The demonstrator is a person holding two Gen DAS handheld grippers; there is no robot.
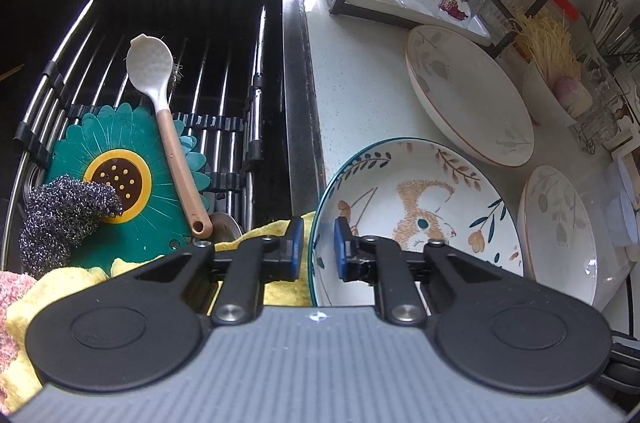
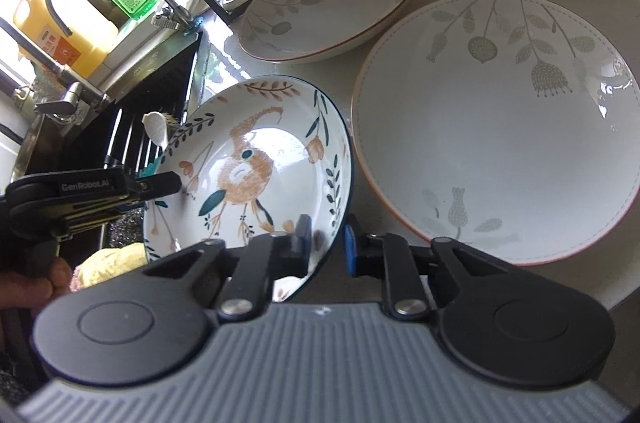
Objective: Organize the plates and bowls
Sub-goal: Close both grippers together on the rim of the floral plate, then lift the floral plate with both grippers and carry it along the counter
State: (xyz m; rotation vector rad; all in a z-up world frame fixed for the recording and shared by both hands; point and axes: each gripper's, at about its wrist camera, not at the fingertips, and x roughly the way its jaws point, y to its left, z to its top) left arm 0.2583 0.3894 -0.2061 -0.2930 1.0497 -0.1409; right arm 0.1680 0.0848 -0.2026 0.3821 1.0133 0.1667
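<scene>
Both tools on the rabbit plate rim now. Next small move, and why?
Probably a short, level lift with both together. The left tool and right tool are each shut on opposite rims of the rabbit plate, which sits on the counter close beside a leaf-pattern plate, so rise before moving sideways.

The right gripper (image 2: 327, 243) pinches the near rim of the rabbit-painted plate (image 2: 256, 163), one blue pad inside the rim and one outside. Left of the jaws, the left gripper (image 2: 176, 183) reaches onto the same plate's far-left edge. Just right of the jaws lies a large leaf-patterned plate (image 2: 500, 127); beyond them sits another leaf-patterned plate (image 2: 328, 3).
</scene>
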